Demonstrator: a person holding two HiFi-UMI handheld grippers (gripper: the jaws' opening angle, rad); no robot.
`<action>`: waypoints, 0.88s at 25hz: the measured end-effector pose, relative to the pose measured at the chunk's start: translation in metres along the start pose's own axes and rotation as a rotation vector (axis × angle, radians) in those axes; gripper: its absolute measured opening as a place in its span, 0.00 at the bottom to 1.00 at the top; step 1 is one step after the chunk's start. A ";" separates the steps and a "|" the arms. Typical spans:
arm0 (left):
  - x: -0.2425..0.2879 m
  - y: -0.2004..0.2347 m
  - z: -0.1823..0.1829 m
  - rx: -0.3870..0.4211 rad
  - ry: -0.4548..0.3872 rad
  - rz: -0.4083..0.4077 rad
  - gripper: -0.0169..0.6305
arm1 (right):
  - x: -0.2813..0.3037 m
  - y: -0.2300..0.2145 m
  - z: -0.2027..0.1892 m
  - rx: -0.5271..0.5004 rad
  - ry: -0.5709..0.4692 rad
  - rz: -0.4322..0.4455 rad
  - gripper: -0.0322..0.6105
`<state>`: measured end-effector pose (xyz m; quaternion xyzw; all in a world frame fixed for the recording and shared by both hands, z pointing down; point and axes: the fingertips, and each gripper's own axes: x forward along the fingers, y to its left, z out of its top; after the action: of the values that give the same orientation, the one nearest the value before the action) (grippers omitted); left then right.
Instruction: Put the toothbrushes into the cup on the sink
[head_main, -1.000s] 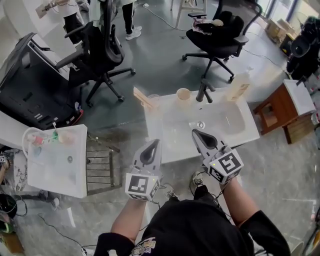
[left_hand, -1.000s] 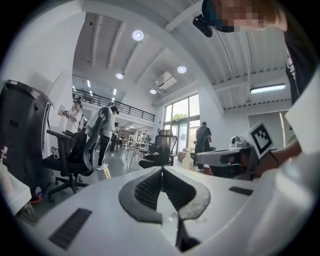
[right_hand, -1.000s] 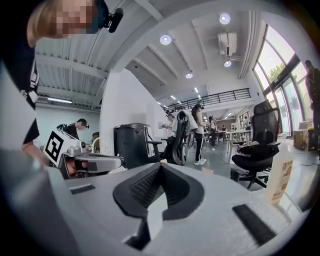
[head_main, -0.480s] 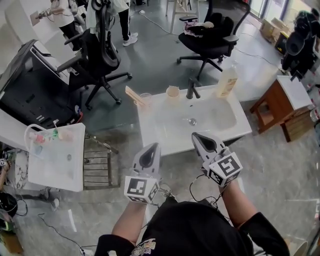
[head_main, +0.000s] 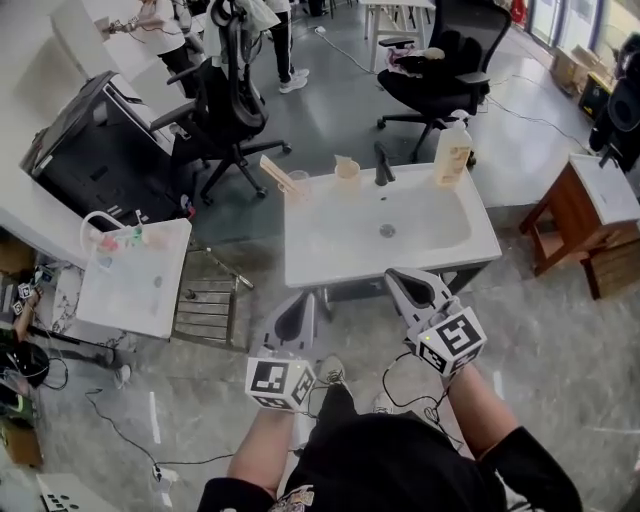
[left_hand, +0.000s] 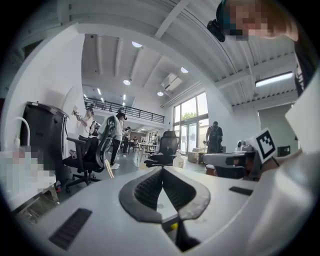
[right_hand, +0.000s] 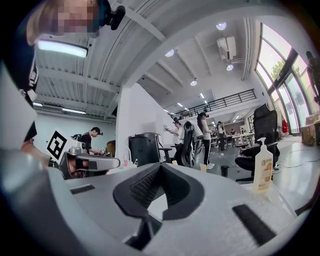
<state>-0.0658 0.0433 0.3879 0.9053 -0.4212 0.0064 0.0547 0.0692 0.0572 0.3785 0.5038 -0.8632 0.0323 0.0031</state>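
Left tongs (head_main: 306, 298) and right tongs (head_main: 393, 275) backed off the sink (head_main: 330, 250) — both shut, empty — toothbrushes (head_main: 274, 171) lean in clear cup (head_main: 298, 185).

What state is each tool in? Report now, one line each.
Left tool: closed, holding nothing.
Right tool: closed, holding nothing.

A white sink (head_main: 300, 265) looks smooth and glossy, like glazed ceramic. Its faucet (head_main: 381, 166) is dark, matt metal. Beside it are a pale, matt cup (head_main: 347, 173), a translucent plastic soap bottle (head_main: 452, 152), a clear glass-like tumbler (head_main: 298, 184) and light, wood-coloured toothbrushes (head_main: 274, 172). The floor (head_main: 330, 90) is smooth grey concrete with a soft sheen. A small side table (head_main: 552, 220) has a reddish-brown wooden frame. The left gripper (left_hand: 161, 170) and right gripper (right_hand: 160, 165) have smooth, matt grey plastic shells, with black, ribbed, rubbery pads (right_hand: 145, 187) lining the jaws.
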 end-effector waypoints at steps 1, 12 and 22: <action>-0.008 -0.003 0.000 0.007 0.005 0.012 0.04 | -0.004 0.004 -0.002 0.008 -0.002 0.010 0.06; -0.073 0.008 0.004 -0.006 -0.001 0.064 0.04 | -0.013 0.062 -0.011 0.038 -0.003 0.054 0.06; -0.108 0.040 0.014 -0.025 -0.027 -0.049 0.04 | -0.006 0.114 -0.008 0.036 -0.005 -0.062 0.06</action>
<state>-0.1666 0.0988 0.3715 0.9146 -0.3996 -0.0125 0.0602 -0.0273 0.1194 0.3802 0.5304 -0.8464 0.0465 -0.0073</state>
